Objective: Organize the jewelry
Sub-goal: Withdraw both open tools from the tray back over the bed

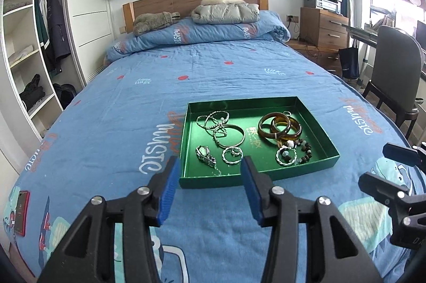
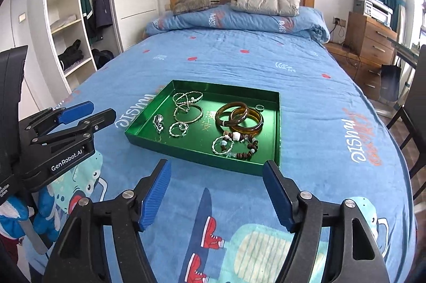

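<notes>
A green tray (image 1: 326, 135) (image 2: 143, 138) lies on the blue bedspread. Its left part holds silver bangles (image 1: 231, 136) (image 2: 188, 113), silver chains (image 1: 213, 119) and a silver watch (image 1: 205, 155) (image 2: 158, 122). Its right part holds amber bangles (image 1: 281, 126) (image 2: 239, 118), a bead bracelet (image 1: 303, 150) (image 2: 246, 150) and a small ring (image 2: 259, 107). My left gripper (image 1: 210, 163) is open and empty, just short of the tray's near edge. My right gripper (image 2: 217, 165) is open and empty, near the tray's near right corner. Each gripper shows in the other's view, the left (image 2: 87, 111) and the right (image 1: 386, 165).
A red phone (image 1: 21, 212) lies at the bed's left edge. A folded duvet (image 1: 197, 35) with a grey jacket (image 1: 226, 12) sits at the headboard. A chair (image 1: 391, 70) and drawers (image 1: 324, 28) stand on the right, open shelves (image 1: 24, 48) on the left.
</notes>
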`<action>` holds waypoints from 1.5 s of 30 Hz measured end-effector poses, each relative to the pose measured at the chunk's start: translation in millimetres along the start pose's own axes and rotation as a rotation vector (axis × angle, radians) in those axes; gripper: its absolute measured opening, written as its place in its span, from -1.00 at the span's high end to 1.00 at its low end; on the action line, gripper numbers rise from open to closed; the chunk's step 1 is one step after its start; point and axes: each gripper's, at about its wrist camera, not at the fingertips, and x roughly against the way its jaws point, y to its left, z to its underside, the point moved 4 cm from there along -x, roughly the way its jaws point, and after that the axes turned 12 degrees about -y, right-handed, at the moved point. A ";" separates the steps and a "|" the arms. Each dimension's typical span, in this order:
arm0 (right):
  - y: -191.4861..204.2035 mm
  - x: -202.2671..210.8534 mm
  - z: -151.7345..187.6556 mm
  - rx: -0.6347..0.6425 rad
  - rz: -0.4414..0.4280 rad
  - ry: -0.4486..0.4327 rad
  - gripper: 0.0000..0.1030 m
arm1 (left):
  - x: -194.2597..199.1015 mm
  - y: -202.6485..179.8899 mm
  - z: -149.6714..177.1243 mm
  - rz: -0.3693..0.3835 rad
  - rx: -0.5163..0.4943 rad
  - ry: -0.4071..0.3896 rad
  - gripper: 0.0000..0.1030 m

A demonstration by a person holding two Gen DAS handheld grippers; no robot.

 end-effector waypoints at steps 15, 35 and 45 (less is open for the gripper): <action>21.2 78.0 25.0 0.026 0.019 -0.067 -0.64 | 79.0 12.1 16.1 0.003 -0.030 -0.043 0.08; 6.2 129.7 31.0 0.002 0.108 -0.207 -0.99 | 123.7 22.4 21.0 -0.031 -0.028 -0.093 0.02; 3.0 137.7 32.6 0.009 0.120 -0.214 -0.99 | 133.1 22.4 20.4 -0.041 -0.028 -0.113 0.02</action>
